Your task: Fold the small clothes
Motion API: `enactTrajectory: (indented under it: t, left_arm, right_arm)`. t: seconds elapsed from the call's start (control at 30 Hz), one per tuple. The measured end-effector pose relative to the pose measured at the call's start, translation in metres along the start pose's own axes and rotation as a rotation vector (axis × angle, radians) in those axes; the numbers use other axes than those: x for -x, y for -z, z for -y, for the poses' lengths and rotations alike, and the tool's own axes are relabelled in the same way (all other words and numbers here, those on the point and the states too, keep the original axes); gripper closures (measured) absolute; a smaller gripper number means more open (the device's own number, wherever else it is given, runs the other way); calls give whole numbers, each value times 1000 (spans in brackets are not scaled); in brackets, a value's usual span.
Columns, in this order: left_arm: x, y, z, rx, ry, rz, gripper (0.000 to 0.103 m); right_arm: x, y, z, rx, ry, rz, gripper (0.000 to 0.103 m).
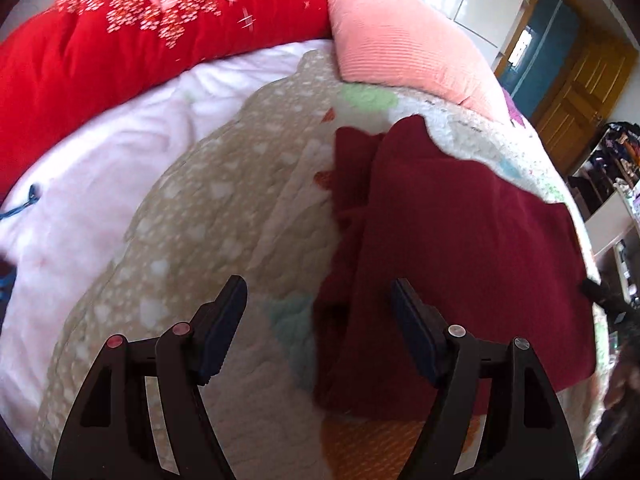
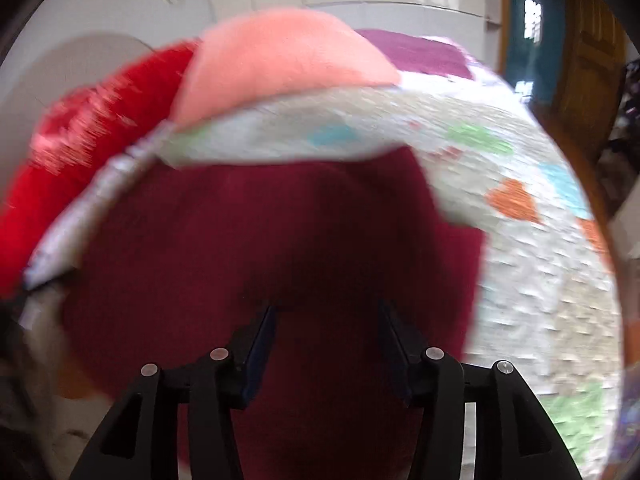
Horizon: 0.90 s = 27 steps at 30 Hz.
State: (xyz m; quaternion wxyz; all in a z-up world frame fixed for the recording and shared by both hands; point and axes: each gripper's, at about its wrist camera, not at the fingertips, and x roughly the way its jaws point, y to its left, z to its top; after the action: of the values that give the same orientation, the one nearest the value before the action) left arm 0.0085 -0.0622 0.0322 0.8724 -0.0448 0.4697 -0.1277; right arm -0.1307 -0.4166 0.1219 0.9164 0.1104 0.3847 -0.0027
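A dark red garment lies partly folded on a patterned quilt on a bed. My left gripper is open and empty, hovering over the garment's left edge. In the blurred right wrist view the same garment fills the middle. My right gripper is open, with its fingers just above the cloth and nothing between them.
A red floral duvet and a pink pillow lie at the head of the bed. A white sheet lies to the left. A wooden door and cluttered shelves stand to the right.
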Motion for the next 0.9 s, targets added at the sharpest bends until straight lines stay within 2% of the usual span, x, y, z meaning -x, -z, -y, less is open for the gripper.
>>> enactTrajectory:
  t: [0.13,0.23,0.4,0.53,0.7,0.77,0.9]
  left_arm:
    - [-4,8,-9,54,42,-1,28]
    - [-6,10,-12,61,66,18,28]
    - [-12,4,-15,75,97,12,27]
    - [-15,-1,-16,63,105,10,27]
    - [-15,-1,-18,60,111,6,27]
    - [-15,-1,-18,63,114,6,27]
    - [-17,0,-19,66,119,3,27]
  right_arm:
    - [3,-10,-45,56,-70,13,53]
    - [-10,-22,-79,72,-134,-13,53]
    - [-29,-40,-146,157,-169,-14,53]
    - [-51,-50,-180,158,-212,-27,53]
    - [-80,-51,-207,176,-183,-64,53]
    - [-84,-51,-206,157,-173,-67,53]
    - [-86,-63,-200,88,-213,-52,53]
